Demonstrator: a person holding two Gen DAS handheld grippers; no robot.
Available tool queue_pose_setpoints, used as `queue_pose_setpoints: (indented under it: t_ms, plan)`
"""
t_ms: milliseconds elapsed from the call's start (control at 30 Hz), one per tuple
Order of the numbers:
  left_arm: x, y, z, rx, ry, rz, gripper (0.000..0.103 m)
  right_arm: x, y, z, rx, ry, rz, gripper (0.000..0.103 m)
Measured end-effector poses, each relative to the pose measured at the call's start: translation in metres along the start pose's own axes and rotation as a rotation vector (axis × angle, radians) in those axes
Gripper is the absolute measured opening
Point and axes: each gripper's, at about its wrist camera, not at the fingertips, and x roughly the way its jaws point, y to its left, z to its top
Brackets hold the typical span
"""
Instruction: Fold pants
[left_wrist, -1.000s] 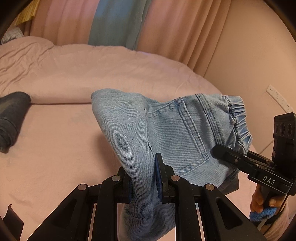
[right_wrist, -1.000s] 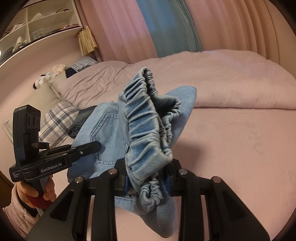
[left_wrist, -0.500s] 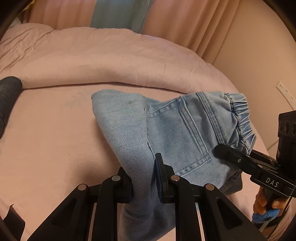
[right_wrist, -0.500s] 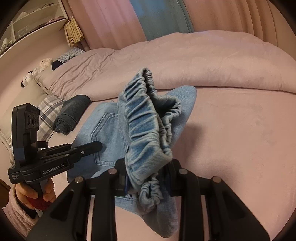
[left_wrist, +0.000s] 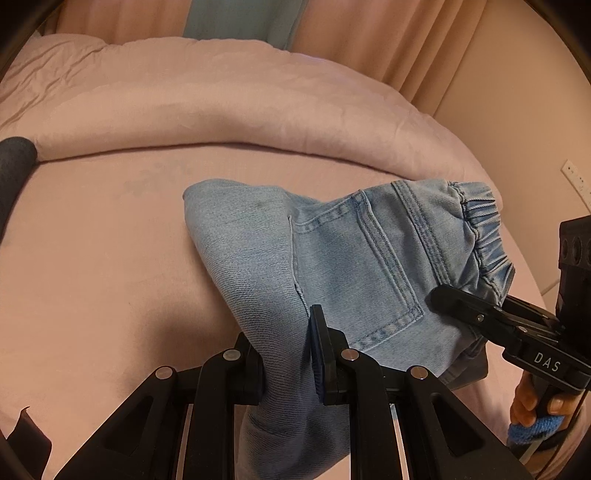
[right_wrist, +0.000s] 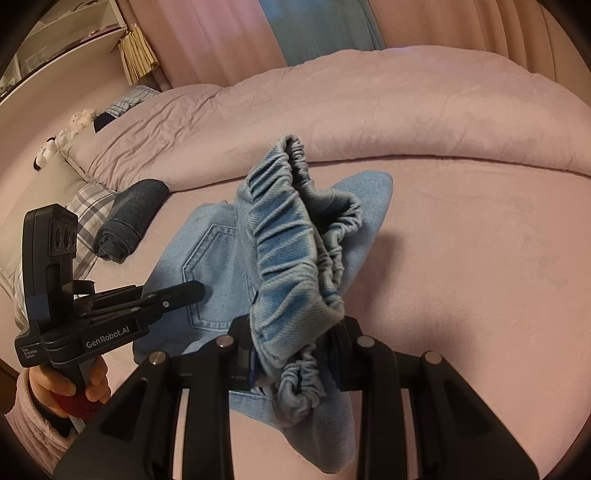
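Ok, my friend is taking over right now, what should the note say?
Left tool: shut on the light blue jeans, on a fold of the leg side.
Right tool: shut on the bunched elastic waistband.
Jeans: folded at least once, held between both tools above the pink bed.
A dark folded garment lies by the pillows.
Left to do: lower the jeans flat, let go, smooth them.

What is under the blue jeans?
Under the jeans you can see the pink bed sheet, shadowed close to them. Both grippers, left and right, hold the denim bunched up, so whatever lies directly beneath the cloth is covered.
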Motion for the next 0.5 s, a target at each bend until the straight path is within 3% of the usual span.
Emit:
queue_pose_setpoints:
  t_ms: [500]
  plan:
    - [0.011, 0.004, -0.003, -0.003, 0.01, 0.01, 0.017, 0.021, -0.016, -0.004, 0.065, 0.055, 0.023, 0.03]
